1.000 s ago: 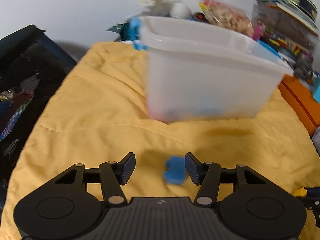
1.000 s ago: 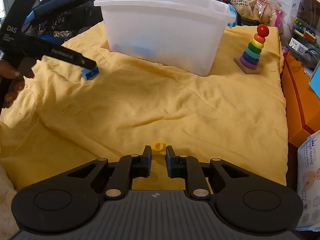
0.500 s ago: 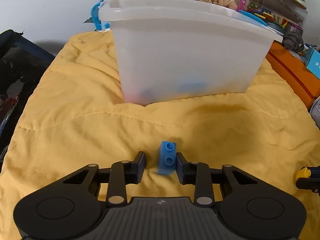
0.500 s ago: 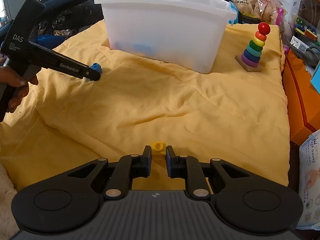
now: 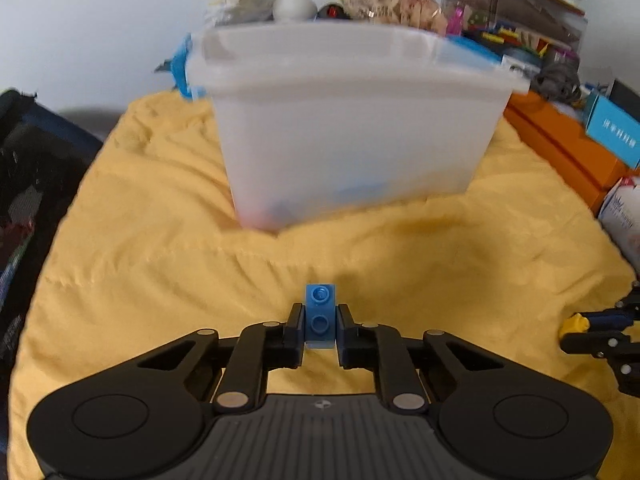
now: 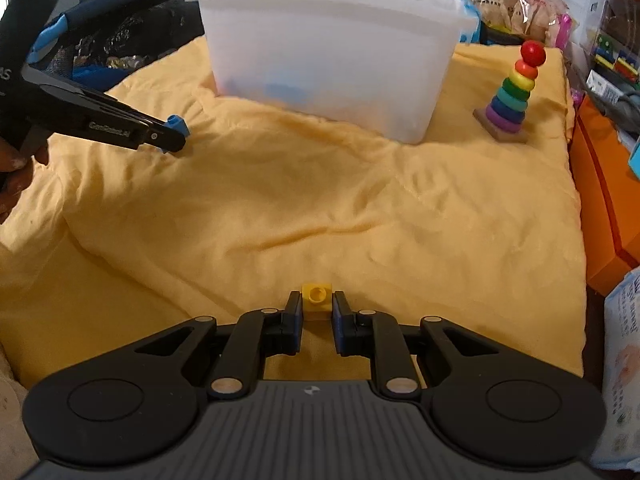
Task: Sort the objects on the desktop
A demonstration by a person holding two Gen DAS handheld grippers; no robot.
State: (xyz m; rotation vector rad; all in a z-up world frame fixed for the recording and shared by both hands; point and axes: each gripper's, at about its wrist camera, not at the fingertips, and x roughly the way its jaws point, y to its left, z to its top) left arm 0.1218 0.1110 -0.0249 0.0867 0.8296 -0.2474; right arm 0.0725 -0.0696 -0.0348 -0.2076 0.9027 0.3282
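My left gripper (image 5: 319,322) is shut on a blue toy brick (image 5: 319,312), its two studs facing the camera, just above the yellow blanket (image 5: 160,248). From the right wrist view the same gripper (image 6: 176,136) shows at the left, with the blue brick (image 6: 178,123) poking out of its tip. My right gripper (image 6: 317,308) is shut on a small yellow brick (image 6: 317,296) low over the blanket. A translucent white bin (image 5: 352,128) stands ahead of both grippers, with blurred blue and reddish pieces inside; it also appears in the right wrist view (image 6: 332,60).
A rainbow ring-stacker toy (image 6: 514,92) stands right of the bin. Orange boxes (image 5: 568,148) and cluttered shelves line the blanket's right edge. Bags and toys (image 5: 384,0) sit behind the bin. A dark mesh bag (image 6: 120,40) lies at the left. A hand (image 6: 12,168) holds the left gripper.
The left jaws closed from wide apart onto the blue brick, which now stands upright between the pads and sits slightly raised. The right gripper kept still with its yellow brick.
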